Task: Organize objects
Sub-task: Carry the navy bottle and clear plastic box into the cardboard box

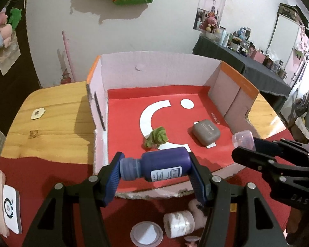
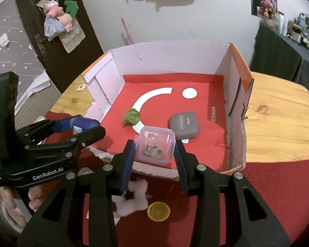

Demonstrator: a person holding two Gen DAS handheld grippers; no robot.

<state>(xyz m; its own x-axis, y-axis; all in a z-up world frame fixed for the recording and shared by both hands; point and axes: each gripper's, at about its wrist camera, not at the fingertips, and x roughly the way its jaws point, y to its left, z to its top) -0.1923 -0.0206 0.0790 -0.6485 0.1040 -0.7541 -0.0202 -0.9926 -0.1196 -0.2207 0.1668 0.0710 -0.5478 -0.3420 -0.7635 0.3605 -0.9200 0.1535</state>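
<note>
Carrying two finds toward the box — you have one in each hand.

Your left gripper (image 1: 155, 169) clamps the dark blue plastic bottle (image 1: 160, 165) end to end; your right gripper (image 2: 154, 149) pinches the small clear lidded tub of metal bits (image 2: 155, 146). Both hang over the torn front edge of the red-floored cardboard box (image 1: 195, 100) — release early and they could catch that lip and fall outside. Beyond: red cloth (image 2: 267, 185) on a wooden table (image 2: 278, 111), cluttered room.
</note>
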